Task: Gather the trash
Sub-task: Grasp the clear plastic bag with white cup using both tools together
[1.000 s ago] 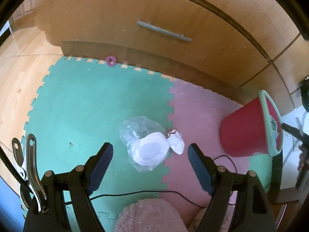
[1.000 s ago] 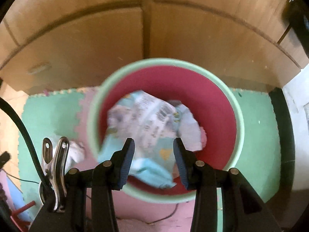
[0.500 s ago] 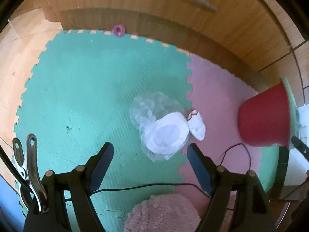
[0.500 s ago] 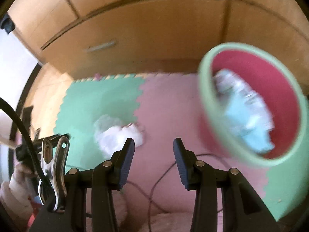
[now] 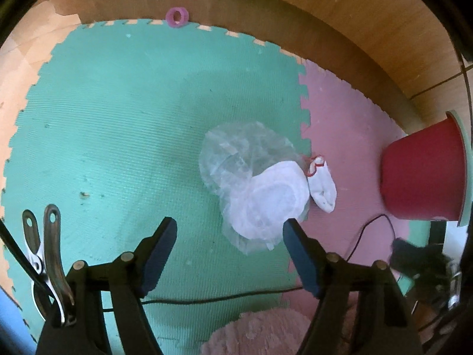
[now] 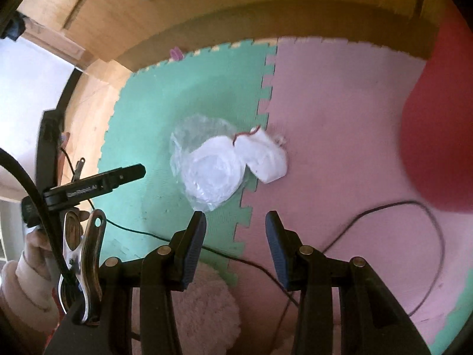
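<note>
Left wrist view has the trash dead centre: a crumpled clear plastic bag (image 5: 236,159) with a white round lid-like piece (image 5: 269,201) in or under it, plus a small white packet with a red tie (image 5: 322,183) touching its right side. All of it lies on the floor mat, right across the seam where the green mat tile (image 5: 133,118) meets the pink mat tile (image 5: 348,124).

The left gripper (image 5: 229,248) points steeply down at the pile, jaws spread wide but just been narrowing a bit, nothing between them yet; probably it's lining up to scoop the bag. The right gripper (image 6: 235,236) hangs over the same seam, jaws partly apart and empty, likely aiming for the little packet.

The red bin with a green rim (image 5: 422,174) stands off to the right on the pink tile, near enough to drop stuff in. A thin black cable (image 6: 414,216) snakes across the mat close by, so snagging looks possible. A pink ring (image 5: 176,17) sits at the mat's far edge by the wooden cabinet (image 5: 354,29), and something pink and fluffy (image 6: 204,310) sits at the near edge.
</note>
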`<move>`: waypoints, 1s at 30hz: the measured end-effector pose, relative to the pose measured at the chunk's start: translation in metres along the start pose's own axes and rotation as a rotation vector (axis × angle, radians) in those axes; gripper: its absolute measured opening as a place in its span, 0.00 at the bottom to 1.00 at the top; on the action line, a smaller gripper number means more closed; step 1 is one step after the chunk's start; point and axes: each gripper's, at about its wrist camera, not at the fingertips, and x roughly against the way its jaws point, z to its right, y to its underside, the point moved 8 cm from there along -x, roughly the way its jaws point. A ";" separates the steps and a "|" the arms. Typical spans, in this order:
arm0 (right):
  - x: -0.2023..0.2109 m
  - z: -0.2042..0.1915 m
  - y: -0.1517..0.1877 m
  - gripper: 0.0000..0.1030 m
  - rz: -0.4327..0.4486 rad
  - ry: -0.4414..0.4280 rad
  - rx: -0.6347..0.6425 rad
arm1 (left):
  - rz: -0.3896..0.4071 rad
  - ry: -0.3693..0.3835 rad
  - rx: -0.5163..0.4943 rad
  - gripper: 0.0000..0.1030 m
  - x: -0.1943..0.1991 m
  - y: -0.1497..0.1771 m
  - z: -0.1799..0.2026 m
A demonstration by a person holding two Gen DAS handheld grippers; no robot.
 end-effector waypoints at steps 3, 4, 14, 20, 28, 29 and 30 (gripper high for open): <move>-0.034 -0.009 0.003 0.42 -0.041 -0.015 -0.018 | -0.014 0.010 -0.016 0.73 -0.016 -0.002 0.001; -0.042 -0.011 0.003 0.42 -0.050 -0.018 -0.022 | -0.017 0.012 -0.022 0.72 -0.020 -0.003 0.001; -0.119 -0.012 -0.013 0.42 -0.112 0.003 -0.098 | -0.062 0.057 -0.061 0.64 -0.058 -0.014 0.001; -0.136 -0.001 -0.022 0.42 -0.121 0.033 -0.121 | -0.076 0.094 -0.057 0.64 -0.071 -0.017 0.000; -0.157 0.010 -0.034 0.42 -0.117 0.009 -0.176 | -0.108 0.126 -0.034 0.58 -0.089 -0.014 -0.002; -0.159 0.009 -0.034 0.42 -0.116 0.000 -0.180 | -0.113 0.130 -0.030 0.58 -0.091 -0.013 -0.002; -0.159 0.009 -0.035 0.42 -0.113 -0.008 -0.184 | -0.117 0.136 -0.024 0.57 -0.093 -0.012 -0.003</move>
